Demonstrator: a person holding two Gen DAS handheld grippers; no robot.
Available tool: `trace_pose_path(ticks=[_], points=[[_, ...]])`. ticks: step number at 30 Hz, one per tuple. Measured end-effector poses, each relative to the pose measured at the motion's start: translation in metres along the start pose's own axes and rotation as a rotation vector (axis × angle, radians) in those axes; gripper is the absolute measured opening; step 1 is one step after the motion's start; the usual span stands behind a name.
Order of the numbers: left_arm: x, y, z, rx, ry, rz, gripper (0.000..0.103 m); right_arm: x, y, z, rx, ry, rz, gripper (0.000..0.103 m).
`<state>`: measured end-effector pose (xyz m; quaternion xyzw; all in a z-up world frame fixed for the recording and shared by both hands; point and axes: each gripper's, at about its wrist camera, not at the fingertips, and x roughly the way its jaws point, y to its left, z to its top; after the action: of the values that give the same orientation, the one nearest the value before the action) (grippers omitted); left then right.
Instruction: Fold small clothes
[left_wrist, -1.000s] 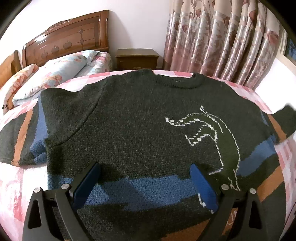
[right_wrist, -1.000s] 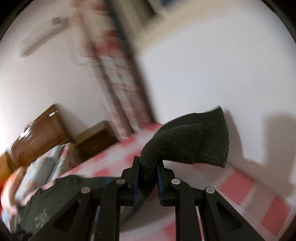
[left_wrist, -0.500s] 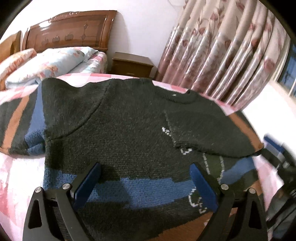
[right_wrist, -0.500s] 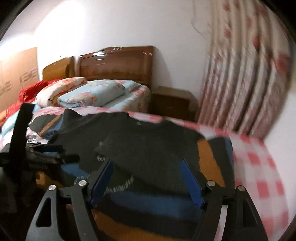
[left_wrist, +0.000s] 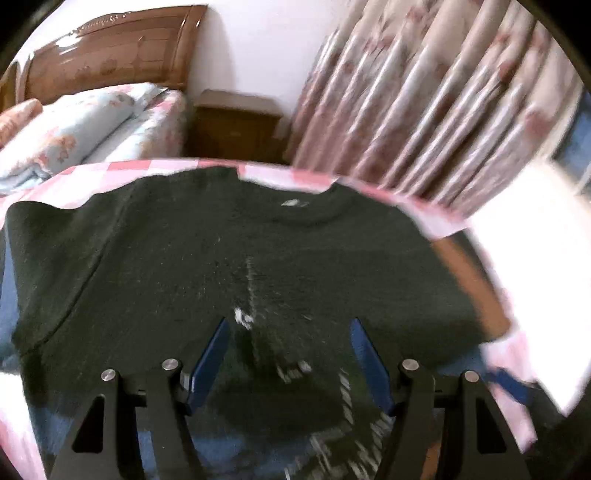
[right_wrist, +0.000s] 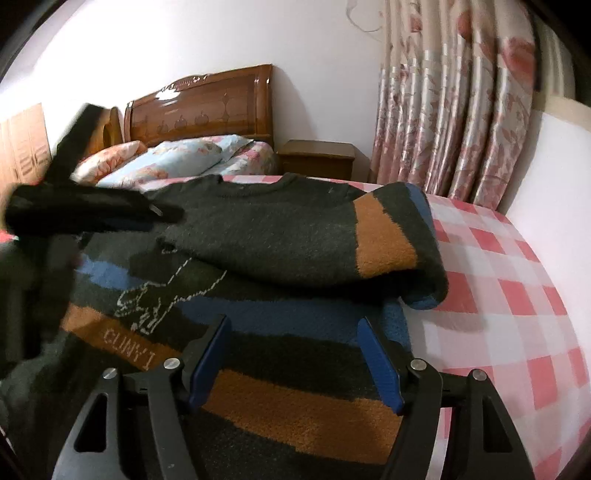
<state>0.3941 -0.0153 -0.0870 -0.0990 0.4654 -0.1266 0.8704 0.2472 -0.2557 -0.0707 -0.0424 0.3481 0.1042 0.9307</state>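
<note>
The dark knitted sweater with blue and orange stripes (right_wrist: 280, 236) lies flat on the pink checked bedspread (right_wrist: 517, 295), neck away, its right sleeve folded across the chest. The left gripper (left_wrist: 288, 354) hangs over the sweater's middle, its jaws just narrowed on nothing. The right gripper (right_wrist: 291, 350), spread wide and empty, hovers nearest the striped hem.

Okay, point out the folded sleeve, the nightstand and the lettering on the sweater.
folded sleeve (right_wrist: 384, 236), right wrist view, on its orange stripe.
nightstand (right_wrist: 317, 157), right wrist view, on its front below the top.
lettering (right_wrist: 129, 347), right wrist view, on the pale letters in the sweater's orange band.
</note>
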Motion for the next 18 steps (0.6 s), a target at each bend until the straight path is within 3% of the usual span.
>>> trace_pose_path(ticks=[1,3,4,8,11,14,18], points=[[0.003,-0.007,0.001,0.015,-0.029,0.032,0.067,-0.001,-0.004,0.000,0.018,-0.007,0.004,0.103],[0.007,-0.021,-0.003,0.065,-0.018,0.018,0.044,-0.004,-0.012,0.000,0.067,-0.028,0.007,0.103],[0.007,-0.027,-0.007,0.101,-0.024,0.034,0.013,-0.007,-0.019,-0.001,0.105,-0.051,0.004,0.103],[-0.008,-0.041,-0.013,0.174,-0.053,0.019,0.012,-0.020,-0.049,-0.007,0.277,-0.121,-0.013,0.103],[-0.048,-0.020,-0.007,0.065,-0.136,-0.065,0.012,-0.010,-0.066,-0.007,0.375,-0.073,-0.042,0.103],[-0.090,0.023,-0.007,-0.073,-0.216,-0.113,0.012,-0.007,-0.065,-0.005,0.378,-0.064,-0.049,0.103],[-0.085,0.066,-0.021,-0.140,-0.153,-0.054,0.012,-0.004,-0.065,-0.005,0.354,-0.044,-0.046,0.103]])
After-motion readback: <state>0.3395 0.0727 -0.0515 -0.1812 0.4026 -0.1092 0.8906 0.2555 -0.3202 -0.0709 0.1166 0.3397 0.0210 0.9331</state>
